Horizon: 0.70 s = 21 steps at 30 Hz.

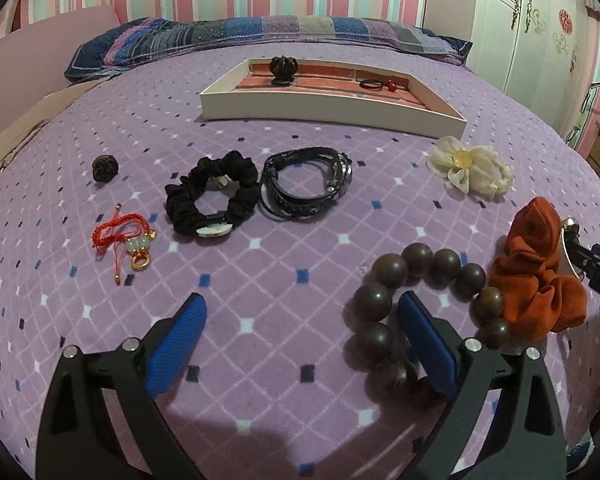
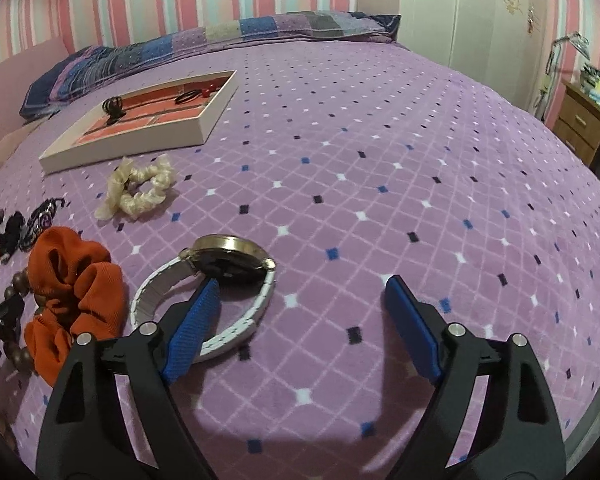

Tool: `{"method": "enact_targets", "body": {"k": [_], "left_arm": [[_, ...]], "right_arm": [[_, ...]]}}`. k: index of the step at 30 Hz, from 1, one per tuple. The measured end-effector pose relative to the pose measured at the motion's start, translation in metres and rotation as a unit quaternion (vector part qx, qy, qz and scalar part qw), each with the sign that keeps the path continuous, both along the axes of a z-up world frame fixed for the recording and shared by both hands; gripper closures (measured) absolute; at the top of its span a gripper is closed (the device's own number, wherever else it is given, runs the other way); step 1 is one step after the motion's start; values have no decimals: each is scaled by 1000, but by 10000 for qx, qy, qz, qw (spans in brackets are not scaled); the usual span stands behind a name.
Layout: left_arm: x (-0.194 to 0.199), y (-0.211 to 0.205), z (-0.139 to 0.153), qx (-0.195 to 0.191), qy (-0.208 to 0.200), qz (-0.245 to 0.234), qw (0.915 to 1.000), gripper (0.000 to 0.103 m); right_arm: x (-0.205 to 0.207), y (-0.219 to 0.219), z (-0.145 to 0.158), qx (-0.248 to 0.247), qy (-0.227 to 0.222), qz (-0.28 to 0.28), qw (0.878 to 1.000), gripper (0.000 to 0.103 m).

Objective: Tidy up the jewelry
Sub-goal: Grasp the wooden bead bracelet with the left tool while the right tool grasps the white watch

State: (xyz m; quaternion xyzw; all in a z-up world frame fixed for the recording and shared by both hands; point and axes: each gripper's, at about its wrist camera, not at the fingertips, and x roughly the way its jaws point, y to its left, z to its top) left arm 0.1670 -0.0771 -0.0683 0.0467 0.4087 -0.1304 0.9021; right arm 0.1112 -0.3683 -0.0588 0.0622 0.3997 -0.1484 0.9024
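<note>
Both hand-held grippers are spread and empty: left [image 1: 302, 316] should straddle one bead of the bracelet [image 1: 420, 304], right [image 2: 302, 300] the watch [image 2: 220, 276] band beside it.

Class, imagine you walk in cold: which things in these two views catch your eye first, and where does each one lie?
The orange scrunchie glows against the purple bedspread, beside the dark wooden bead bracelet. A white-strapped watch lies just ahead of the right gripper. Farther back sits the tray.
</note>
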Motion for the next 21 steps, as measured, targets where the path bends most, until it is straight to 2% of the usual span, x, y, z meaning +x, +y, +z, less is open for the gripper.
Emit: {"method": "enact_targets", "body": {"k": [10,12,18,21], "left_arm": [[0,-6,-1,23,-1,13,10000,10],[-1,-11,-1,30,-26,-33,10000,18],[-3,-20,0,7,-44,-112,9999,38],[-3,-23,1,29,-14,-149,9999,43]], "right_arm": [[0,3,-2,127,-55,9,9999,28],[1,5,-3,167,-64,32,9998,33],[4,9,-4,291,-26,142,9995,57],[5,13,-4,341,2,247,9991,70]]}}
